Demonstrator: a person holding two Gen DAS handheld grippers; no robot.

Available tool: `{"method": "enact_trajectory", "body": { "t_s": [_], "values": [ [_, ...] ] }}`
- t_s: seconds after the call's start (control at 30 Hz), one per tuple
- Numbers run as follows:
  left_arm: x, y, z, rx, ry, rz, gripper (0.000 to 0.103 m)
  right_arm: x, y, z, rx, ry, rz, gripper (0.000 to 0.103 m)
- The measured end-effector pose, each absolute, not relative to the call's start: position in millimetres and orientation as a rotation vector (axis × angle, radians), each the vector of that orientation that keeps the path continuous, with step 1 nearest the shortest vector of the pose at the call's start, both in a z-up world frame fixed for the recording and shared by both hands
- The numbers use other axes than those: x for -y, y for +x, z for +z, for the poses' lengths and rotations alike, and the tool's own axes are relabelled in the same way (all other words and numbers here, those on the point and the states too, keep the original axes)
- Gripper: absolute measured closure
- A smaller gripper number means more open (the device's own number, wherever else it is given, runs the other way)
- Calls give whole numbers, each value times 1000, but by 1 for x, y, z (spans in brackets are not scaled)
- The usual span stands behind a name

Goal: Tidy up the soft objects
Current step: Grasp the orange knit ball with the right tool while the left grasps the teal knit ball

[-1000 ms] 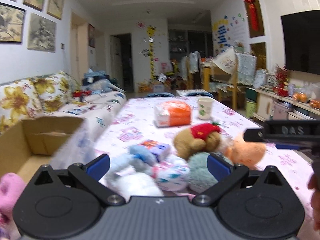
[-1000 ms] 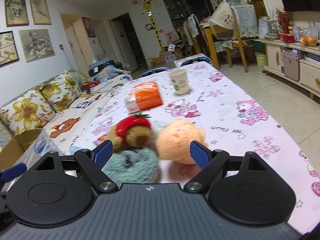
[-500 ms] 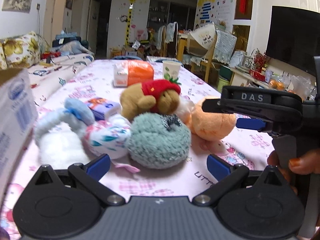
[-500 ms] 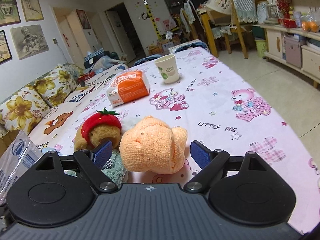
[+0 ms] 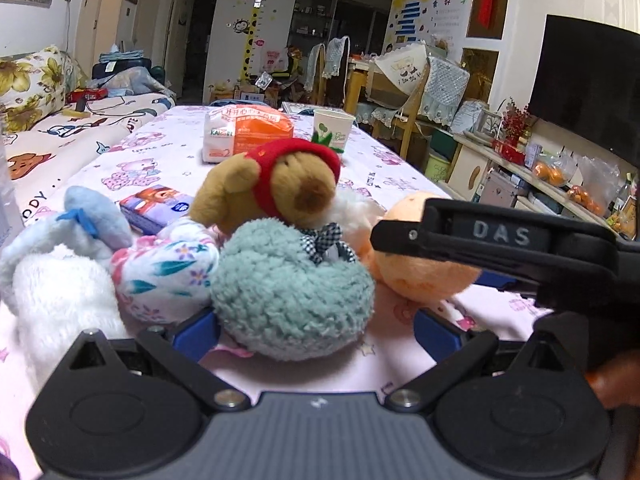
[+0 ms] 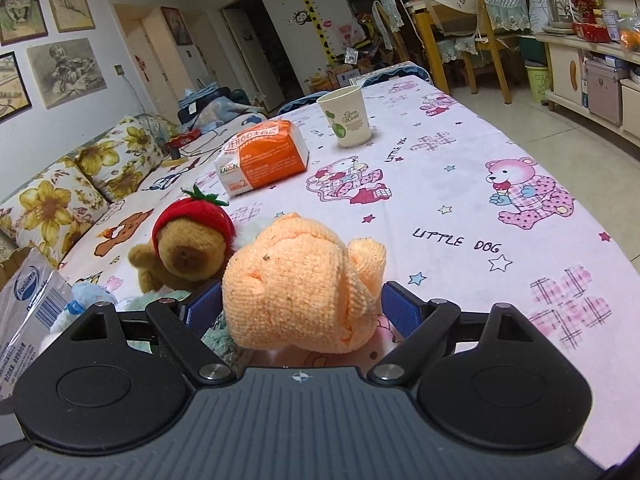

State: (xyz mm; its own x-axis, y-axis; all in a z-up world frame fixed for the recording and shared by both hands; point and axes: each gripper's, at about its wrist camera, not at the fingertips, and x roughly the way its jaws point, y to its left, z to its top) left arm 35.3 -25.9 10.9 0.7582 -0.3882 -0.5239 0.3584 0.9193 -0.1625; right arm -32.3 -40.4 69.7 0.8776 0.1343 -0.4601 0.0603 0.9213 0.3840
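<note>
Orange knitted cloth, bunched into a soft ball (image 6: 304, 280), sits directly ahead of the right tool (image 6: 302, 312), squarely in the gap between its two blue pads, which stand apart on either side; whether they touch it already I cannot tell. The ball is a little wider than it is tall, with a flap poking out to its right, so its long axis runs across the gap, from pad to pad. From the left wrist view, the left tool (image 5: 316, 332) has its pads apart as well, and the teal fleece ball (image 5: 292, 292) with a small checked bow lies between them, close in and resting on the bench (image 6: 520, 152). Each tool is therefore nearest its own target: the right to the orange ball, the left to the teal one, and the two lie just beside each other, so the tools work close together. Behind them lie a brown bear in a red strawberry cap (image 6: 188, 240), a floral fabric piece (image 5: 168, 268) and a white and blue plush toy (image 5: 60, 272), all in one touching heap. As for writing, the right tool's side reads "DAS", the orange and white pack (image 6: 262, 158) shows "KAI" and a large "2", the bench cloth reads "LITTLE DOG", a clear plastic bag (image 6: 28, 308) at the left edge reads "Fonterra", and the paper cup (image 6: 346, 116) bears small script too fine to read.
</note>
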Motion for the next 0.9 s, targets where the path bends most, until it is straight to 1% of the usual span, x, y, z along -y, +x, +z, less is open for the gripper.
{"method": "enact_trajectory", "body": {
  "t_s": [0.13, 0.2, 0.27, 0.3, 0.33, 0.4, 0.53, 0.63, 0.9],
  "values": [
    [24, 42, 11, -596, -80, -397, 1, 42, -29, 68, -516, 408, 45, 0],
    [25, 45, 11, -599, -79, -390, 1, 43, -29, 68, -518, 425, 66, 7],
    [24, 46, 11, -600, -84, -380, 4, 42, -30, 69, -519, 412, 68, 9],
    [23, 47, 11, -603, -86, -373, 8, 41, -30, 70, -519, 398, 70, 9],
    [22, 48, 11, -606, -89, -367, 15, 41, -31, 70, -520, 390, 71, 10],
    [19, 51, 11, -614, -105, -360, 23, 41, -31, 70, -527, 398, 78, 11],
    [16, 52, 11, -618, -119, -367, 32, 42, -31, 72, -540, 400, 83, 13],
    [13, 50, 13, -621, -125, -369, 35, 41, -33, 73, -546, 395, 89, 14],
    [0, 39, 22, -631, -157, -399, 35, 45, -38, 78, -542, 374, 86, 14]
  ]
}}
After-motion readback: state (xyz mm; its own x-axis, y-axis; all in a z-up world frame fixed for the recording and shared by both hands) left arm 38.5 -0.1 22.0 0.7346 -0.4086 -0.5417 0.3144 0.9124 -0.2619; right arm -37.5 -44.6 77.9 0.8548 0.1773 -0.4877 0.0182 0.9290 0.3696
